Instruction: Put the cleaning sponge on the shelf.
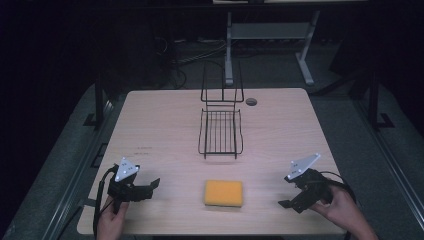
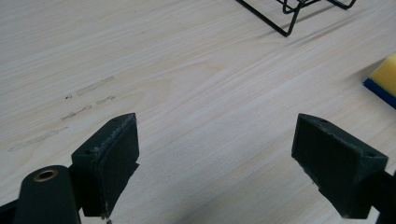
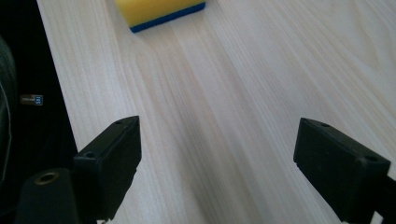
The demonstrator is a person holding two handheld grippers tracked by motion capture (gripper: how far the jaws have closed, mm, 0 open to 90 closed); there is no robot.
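Lying flat on the table (image 1: 150, 125), the sponge (image 1: 223, 193) is not yet touched. Both grippers, left (image 1: 154, 184) and right (image 1: 284, 203), are held wide open, empty, beside it. The rack (image 1: 220, 131) is empty.

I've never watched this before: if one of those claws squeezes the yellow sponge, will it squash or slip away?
The sponge looks like soft foam, so it would probably squash a little between the jaws. It lies flat on the table, so it is unlikely to roll or tip. It seems light; a push would likely slide it.
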